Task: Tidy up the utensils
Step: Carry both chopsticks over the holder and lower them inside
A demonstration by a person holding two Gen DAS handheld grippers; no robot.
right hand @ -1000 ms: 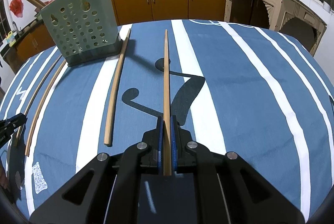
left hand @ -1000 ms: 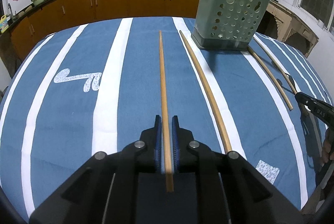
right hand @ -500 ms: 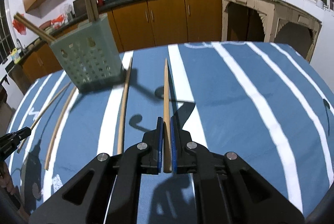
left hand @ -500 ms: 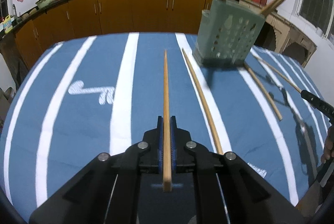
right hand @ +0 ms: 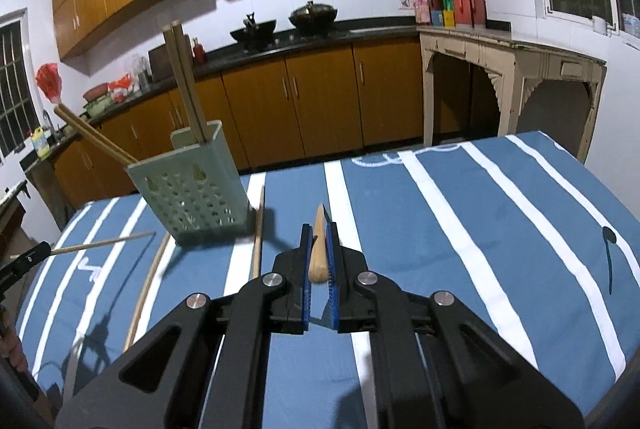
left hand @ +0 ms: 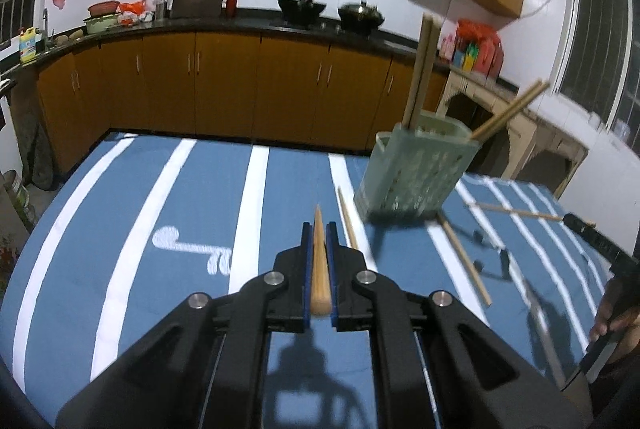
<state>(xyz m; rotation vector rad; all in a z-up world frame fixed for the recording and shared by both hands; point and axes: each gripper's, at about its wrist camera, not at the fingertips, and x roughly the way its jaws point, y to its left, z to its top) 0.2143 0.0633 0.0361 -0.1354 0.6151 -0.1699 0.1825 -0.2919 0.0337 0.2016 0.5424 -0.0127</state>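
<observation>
My left gripper (left hand: 319, 229) is shut on a wooden chopstick (left hand: 319, 269) that points forward, lifted off the blue striped tablecloth (left hand: 160, 229). Ahead to the right stands a green perforated holder (left hand: 416, 173) with upright chopsticks (left hand: 420, 77) and leaning chopsticks (left hand: 508, 113) in it. In the right wrist view my right gripper (right hand: 319, 229) is shut on another chopstick (right hand: 318, 249), also raised above the cloth. The holder (right hand: 192, 197) is ahead to its left. Each gripper shows at the other view's edge with its stick: the right gripper's stick (left hand: 516, 212), the left gripper's stick (right hand: 104, 242).
Loose chopsticks lie on the cloth beside the holder: one chopstick (left hand: 347, 217) on its left, one chopstick (left hand: 464, 261) on its right, seen again as chopstick (right hand: 258, 233) and chopstick (right hand: 146, 293). Orange cabinets (left hand: 224, 85) stand beyond the table's far edge. A pale side table (right hand: 512, 85) stands at the right.
Both grippers have risen from the cloth, each carrying its chopstick up with it. Both views have tilted up, so the holder and cabinets sit lower and farther off.
</observation>
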